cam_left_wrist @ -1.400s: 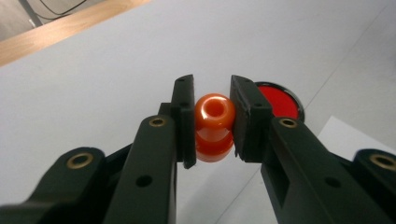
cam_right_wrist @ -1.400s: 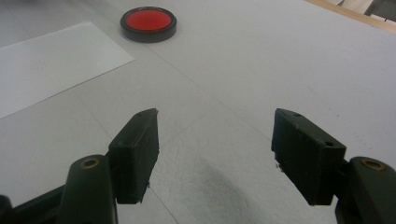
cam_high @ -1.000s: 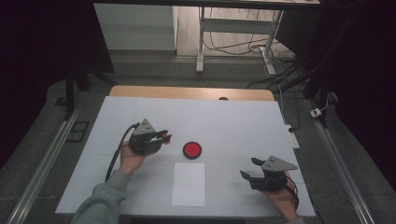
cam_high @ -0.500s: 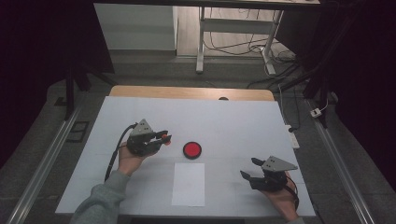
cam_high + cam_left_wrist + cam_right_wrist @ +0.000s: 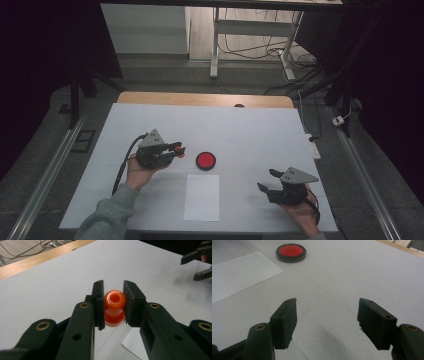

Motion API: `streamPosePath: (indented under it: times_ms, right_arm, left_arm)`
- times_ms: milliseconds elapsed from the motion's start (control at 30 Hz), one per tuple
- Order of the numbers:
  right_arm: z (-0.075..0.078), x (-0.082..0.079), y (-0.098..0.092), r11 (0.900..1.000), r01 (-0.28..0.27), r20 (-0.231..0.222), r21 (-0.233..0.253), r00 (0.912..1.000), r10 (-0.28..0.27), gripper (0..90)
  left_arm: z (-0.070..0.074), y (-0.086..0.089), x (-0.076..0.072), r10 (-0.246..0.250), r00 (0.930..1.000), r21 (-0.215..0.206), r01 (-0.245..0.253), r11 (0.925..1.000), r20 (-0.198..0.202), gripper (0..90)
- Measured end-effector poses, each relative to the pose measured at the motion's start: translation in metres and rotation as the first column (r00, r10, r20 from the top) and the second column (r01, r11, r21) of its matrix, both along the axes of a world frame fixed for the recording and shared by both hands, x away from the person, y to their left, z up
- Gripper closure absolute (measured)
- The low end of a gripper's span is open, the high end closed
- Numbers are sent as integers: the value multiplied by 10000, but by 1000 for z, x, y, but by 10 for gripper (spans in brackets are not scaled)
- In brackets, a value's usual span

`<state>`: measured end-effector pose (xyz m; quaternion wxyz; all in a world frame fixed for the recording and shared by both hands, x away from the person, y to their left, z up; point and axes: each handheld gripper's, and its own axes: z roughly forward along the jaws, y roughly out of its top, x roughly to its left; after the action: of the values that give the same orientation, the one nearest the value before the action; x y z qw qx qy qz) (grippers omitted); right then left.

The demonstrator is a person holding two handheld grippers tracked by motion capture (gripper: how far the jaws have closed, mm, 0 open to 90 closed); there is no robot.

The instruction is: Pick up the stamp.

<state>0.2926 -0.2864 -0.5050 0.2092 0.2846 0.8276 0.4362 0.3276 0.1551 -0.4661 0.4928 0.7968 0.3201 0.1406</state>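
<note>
Left gripper (image 5: 175, 150) clamps an orange bead (image 5: 114, 307) left of frame centre.
Its jaws grip the bead above the worktop (image 5: 250, 130), beside a red disc (image 5: 205, 160); the right gripper (image 5: 267, 182), lower right, has jaws apart, near the paper (image 5: 201, 197).

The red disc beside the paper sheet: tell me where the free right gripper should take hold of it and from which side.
Grip the red disc across its black outer rim, coming straight down from above. It lies flat and low on the table, so a sideways approach leaves little wall to catch; its round rim suits any jaw angle. The right gripper is open and apart from it, and the paper sheet lies just nearer the person, so keep the jaws off that.
</note>
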Motion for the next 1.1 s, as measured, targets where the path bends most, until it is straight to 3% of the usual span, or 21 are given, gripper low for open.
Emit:
streamPosePath:
  times_ms: [667, 1100]
  right_arm:
    - [-1, 0, 0, 10000, -45, -41, -26, 10000, 44, 318]
    - [-1, 0, 1, 10000, -68, -23, -56, 10000, 67, 318]
  left_arm:
    - [2, -18, -7, -675, 9977, 207, 676, 9975, -62, 722]
    - [-4, -38, -12, -1258, 9918, 610, 1270, 9900, -231, 722]
